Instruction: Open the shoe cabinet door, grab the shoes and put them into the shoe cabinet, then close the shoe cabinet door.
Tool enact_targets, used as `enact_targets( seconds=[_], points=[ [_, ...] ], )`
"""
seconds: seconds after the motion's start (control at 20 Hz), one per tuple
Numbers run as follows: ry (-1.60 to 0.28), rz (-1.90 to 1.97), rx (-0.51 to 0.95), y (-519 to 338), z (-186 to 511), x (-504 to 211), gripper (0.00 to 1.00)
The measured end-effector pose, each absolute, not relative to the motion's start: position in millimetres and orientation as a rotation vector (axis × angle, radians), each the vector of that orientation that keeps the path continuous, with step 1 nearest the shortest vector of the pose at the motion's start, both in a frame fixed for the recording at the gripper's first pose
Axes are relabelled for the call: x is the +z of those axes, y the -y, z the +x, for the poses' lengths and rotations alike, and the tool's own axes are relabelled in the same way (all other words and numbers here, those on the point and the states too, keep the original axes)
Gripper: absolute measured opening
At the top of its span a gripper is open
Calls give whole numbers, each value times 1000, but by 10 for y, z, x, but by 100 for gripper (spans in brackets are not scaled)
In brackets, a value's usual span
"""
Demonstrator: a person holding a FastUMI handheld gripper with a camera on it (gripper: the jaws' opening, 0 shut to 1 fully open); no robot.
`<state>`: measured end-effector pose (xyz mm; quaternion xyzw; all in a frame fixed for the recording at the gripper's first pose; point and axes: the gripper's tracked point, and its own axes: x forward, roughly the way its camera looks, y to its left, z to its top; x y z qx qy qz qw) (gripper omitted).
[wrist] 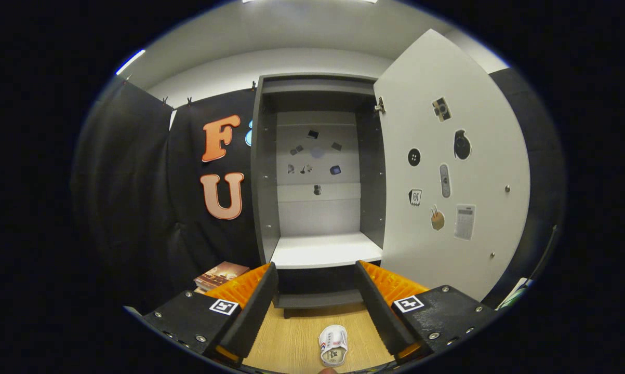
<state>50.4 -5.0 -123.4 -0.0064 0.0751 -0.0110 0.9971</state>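
Grey on the outside and pale within, the shoe cabinet (317,171) stands straight ahead with its door (450,187) swung fully open to the right. That door is white and carries several small stickers (441,109) plus a couple of little round knobs near its far edge. A metal hinge (379,106) shows at the top where the door meets the cabinet frame. Inside, the back panel (317,156) also bears a scatter of small dark stickers, too tiny to make out. A white shelf (325,250) runs across the lower part of the opening and has nothing on it; below it is a darker gap above the base.

The gripper (316,306) points at the cabinet with its fingers (255,306) spread wide apart, gripping nothing. One small white shoe (333,344) lies on the wooden floor (291,337) between the two fingers, close under the camera and a little nearer the right finger, well short of the cabinet. It seems to lie on its own with its opening facing up, though so close to the view's bottom that its far end is cut off.

A book or magazine (221,275) rests on the floor just left of the cabinet's base, against the black cloth wall (135,197), beyond the left finger
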Motion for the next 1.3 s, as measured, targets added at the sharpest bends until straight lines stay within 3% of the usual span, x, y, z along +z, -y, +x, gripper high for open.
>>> enact_targets(
  seconds=[0.65, 1.0, 1.3],
  points=[
    [-679, 52, -7, 159, 526, -3914, 93],
    [-868, 117, -16, 194, 473, -4985, 91],
    [-960, 153, -17, 229, 533, -5422, 74]
  ],
)
